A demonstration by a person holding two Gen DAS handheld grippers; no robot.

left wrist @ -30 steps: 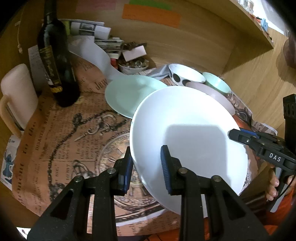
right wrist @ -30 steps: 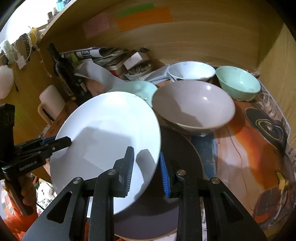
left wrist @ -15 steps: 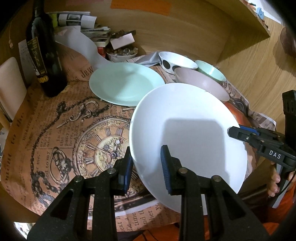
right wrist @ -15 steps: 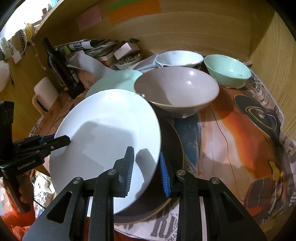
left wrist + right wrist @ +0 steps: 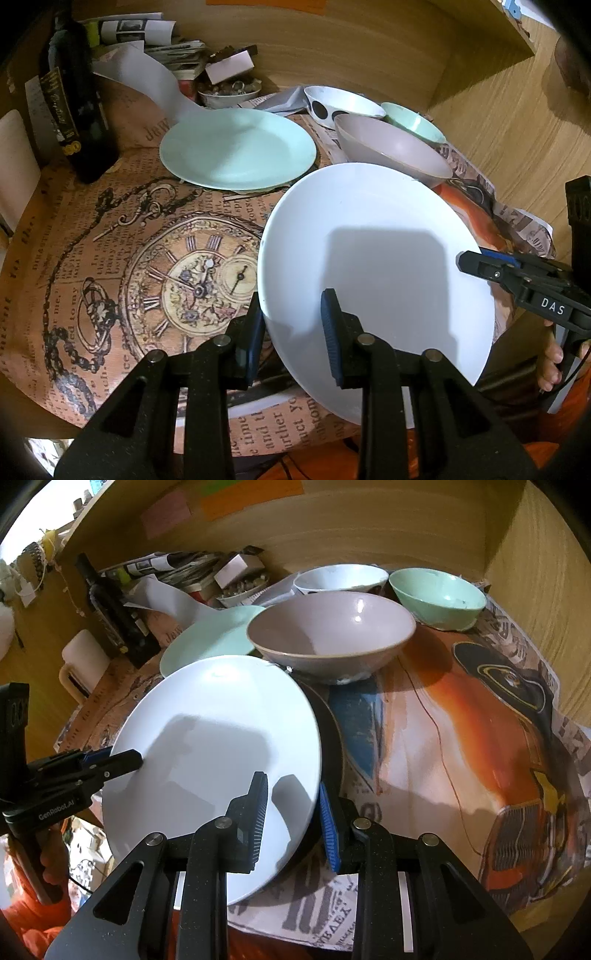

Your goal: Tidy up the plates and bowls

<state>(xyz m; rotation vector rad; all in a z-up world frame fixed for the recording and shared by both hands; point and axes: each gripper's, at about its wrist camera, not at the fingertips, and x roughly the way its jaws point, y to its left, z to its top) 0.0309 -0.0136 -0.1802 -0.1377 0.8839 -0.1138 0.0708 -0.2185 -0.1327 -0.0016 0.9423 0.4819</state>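
A large white plate [image 5: 373, 280] is held above the table by both grippers; it also shows in the right wrist view [image 5: 214, 760]. My left gripper [image 5: 291, 325] is shut on its left rim. My right gripper [image 5: 291, 812] is shut on its right rim. A mint plate [image 5: 236, 147] lies further back. A mauve bowl [image 5: 328, 631], a white spotted bowl [image 5: 340, 105] and a mint bowl [image 5: 436, 594] stand at the back right. A dark plate [image 5: 332, 738] lies under the white plate's right edge.
A dark wine bottle [image 5: 77, 107] stands at the back left beside a pale mug [image 5: 81, 664]. Papers and a small dish of bits [image 5: 229, 92] are piled against the wooden back wall. Printed newspaper [image 5: 110, 258] covers the table.
Both grippers have carried the white plate back towards the table's near edge and a little higher. The bowls and mint plate now sit further from the cameras.
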